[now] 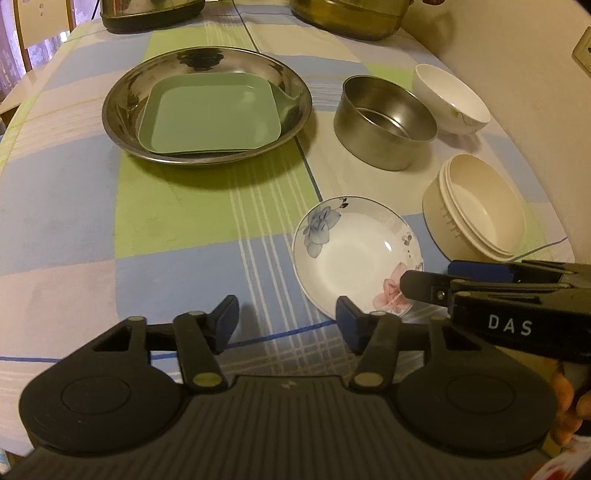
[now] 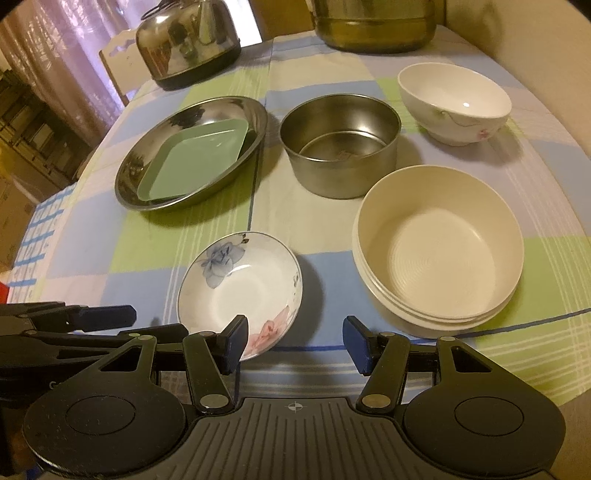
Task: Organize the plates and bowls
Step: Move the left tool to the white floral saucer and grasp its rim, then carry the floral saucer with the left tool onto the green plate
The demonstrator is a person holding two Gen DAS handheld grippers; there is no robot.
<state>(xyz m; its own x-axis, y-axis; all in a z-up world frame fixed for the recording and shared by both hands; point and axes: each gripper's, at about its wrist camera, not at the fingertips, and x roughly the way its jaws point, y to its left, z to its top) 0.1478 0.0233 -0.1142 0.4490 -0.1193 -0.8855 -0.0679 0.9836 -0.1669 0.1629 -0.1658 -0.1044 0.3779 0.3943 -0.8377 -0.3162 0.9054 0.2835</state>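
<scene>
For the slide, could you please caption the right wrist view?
Open right gripper hovers before a floral white ceramic dish, cream plastic bowls and a green square plate in a round steel pan.

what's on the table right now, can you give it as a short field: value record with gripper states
surface: checked tablecloth
steel plate: holds the green square plate
floral dish: nearest both grippers, empty
steel bowl: upright, empty
cream bowls: nested stack
white bowl: far right, empty
back edge: kettle, large pot
left gripper: open, holding nothing
right gripper: open, holding nothing
</scene>
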